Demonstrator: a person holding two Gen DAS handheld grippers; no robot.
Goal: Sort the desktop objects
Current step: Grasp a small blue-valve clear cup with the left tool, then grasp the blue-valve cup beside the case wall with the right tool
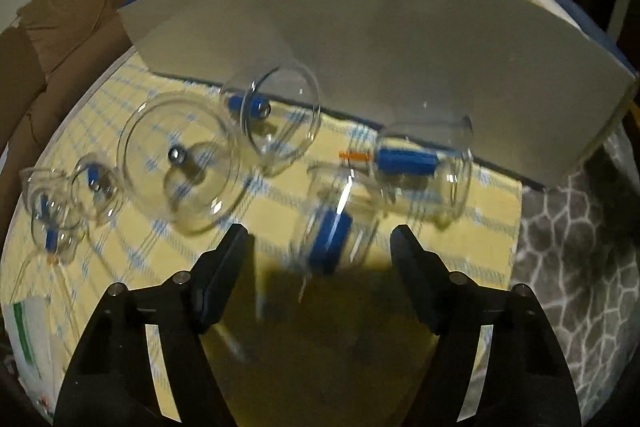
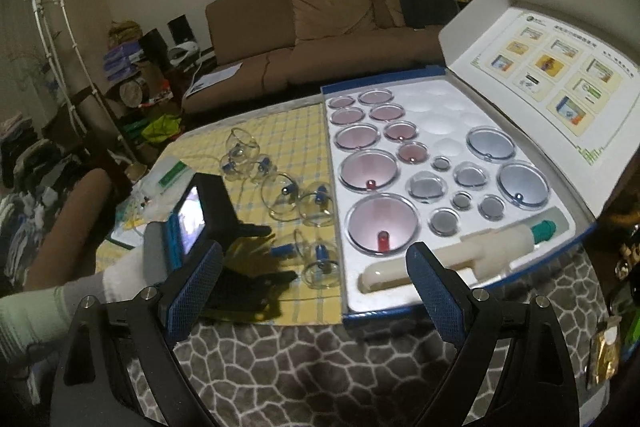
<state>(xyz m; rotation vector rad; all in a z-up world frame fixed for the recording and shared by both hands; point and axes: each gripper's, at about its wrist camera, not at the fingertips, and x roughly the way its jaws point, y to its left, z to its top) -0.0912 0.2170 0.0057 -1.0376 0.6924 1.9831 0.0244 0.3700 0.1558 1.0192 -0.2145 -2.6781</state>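
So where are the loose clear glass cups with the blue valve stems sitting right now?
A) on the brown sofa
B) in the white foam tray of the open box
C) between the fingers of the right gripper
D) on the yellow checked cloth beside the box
D: the loose clear glass cups with blue valves lie on the yellow checked cloth, left of the open box's white foam tray, and the right gripper is open and empty.

Bench with a grey stone-pattern cover (image 2: 320,367), yellow checked cloth (image 2: 280,131) on it, clear glass cups (image 2: 280,195) on the cloth, open white case (image 2: 420,291) beside them
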